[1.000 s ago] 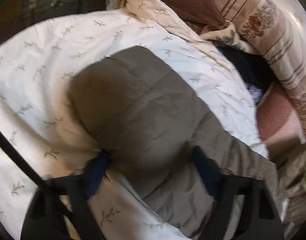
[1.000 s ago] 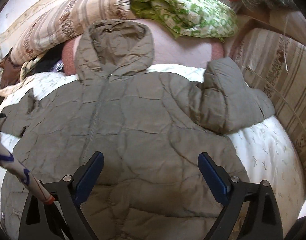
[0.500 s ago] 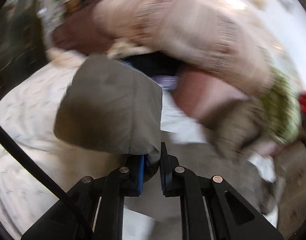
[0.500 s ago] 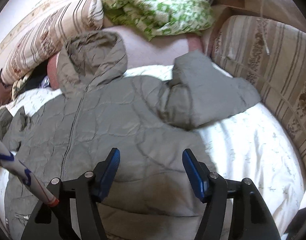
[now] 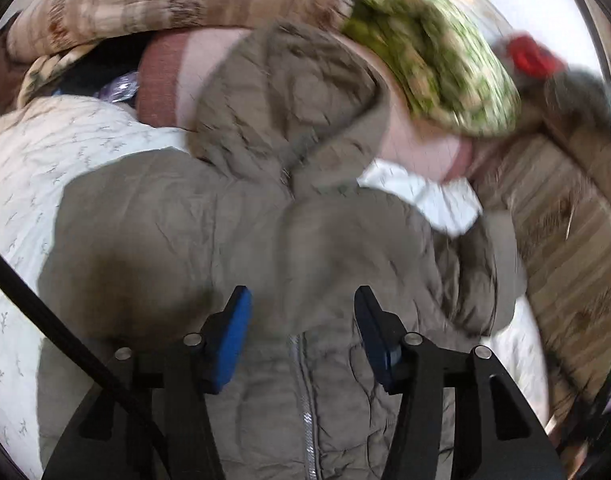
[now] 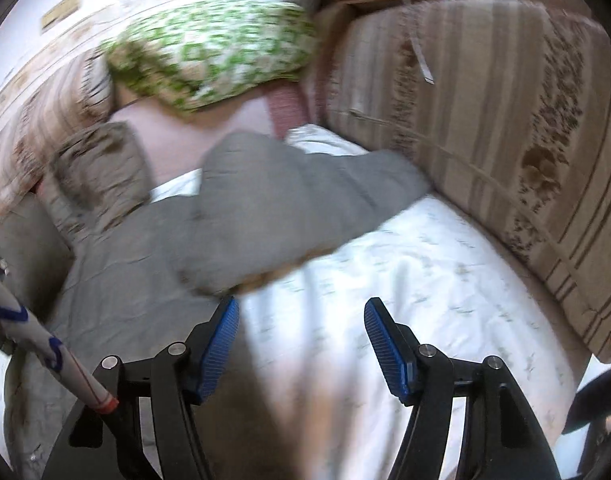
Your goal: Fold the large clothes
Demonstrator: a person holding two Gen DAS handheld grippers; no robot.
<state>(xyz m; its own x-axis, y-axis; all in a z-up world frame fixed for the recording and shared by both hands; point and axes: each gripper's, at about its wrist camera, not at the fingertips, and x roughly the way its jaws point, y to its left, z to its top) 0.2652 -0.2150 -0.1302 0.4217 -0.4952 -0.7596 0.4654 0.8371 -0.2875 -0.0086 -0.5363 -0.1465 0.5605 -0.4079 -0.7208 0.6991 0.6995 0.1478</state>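
Observation:
An olive quilted hooded jacket (image 5: 313, 248) lies front up on a white leaf-print duvet (image 5: 37, 168). Its hood (image 5: 289, 108) points to the pillows. One sleeve (image 5: 137, 240) lies folded across the chest on the left. My left gripper (image 5: 301, 320) is open over the chest, above the zipper (image 5: 305, 408), holding nothing. In the right wrist view the jacket's other sleeve (image 6: 301, 196) stretches out toward the striped cushion. My right gripper (image 6: 301, 328) is open and empty over the duvet (image 6: 405, 280), just below that sleeve.
Striped beige cushions (image 6: 485, 120) line the right side and back. A green-and-white patterned bundle (image 6: 213, 48) and a pink pillow (image 5: 173, 80) sit behind the hood. A red-topped item (image 5: 533, 56) is at the far right. A white stick with blue marks (image 6: 45, 340) crosses the lower left.
My left gripper let go of the sleeve after carrying it across the jacket's chest, and has opened. My right gripper moved right, off the jacket body toward the other sleeve.

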